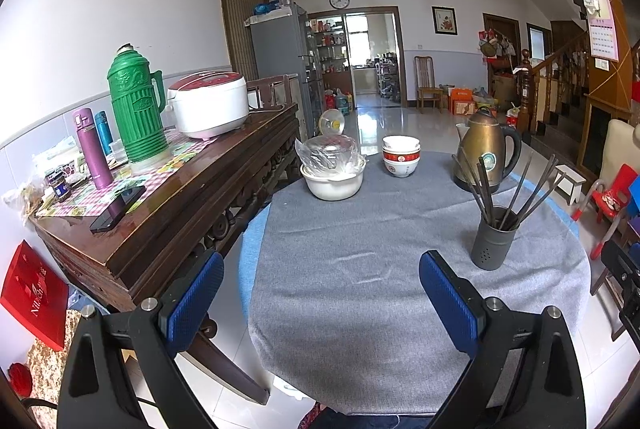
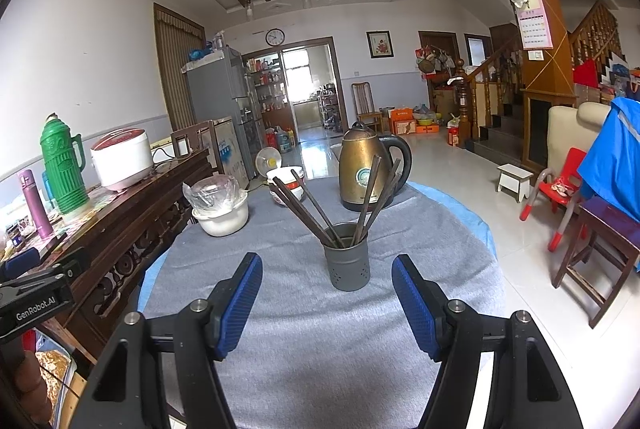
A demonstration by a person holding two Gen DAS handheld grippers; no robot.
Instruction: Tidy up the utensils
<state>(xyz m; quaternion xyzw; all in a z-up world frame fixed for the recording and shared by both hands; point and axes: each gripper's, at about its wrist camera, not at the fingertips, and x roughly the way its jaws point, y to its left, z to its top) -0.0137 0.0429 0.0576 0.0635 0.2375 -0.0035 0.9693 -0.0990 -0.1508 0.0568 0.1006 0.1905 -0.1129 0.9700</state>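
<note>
Both tools (image 1: 320,293) (image 2: 326,293) agape – grey tablecloth (image 2: 320,349), tiled rm.

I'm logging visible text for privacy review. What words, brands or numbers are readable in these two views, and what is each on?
"GenRobot.AI": on the left hand-held gripper, seen in the right wrist view.
"Nin...": partial white lettering on the red box by the sideboard; the rest is unreadable.
Kettle badge and base lettering: too blurred.
Wall calendar: numbers too small.
Wall clock: numerals too small.
</note>
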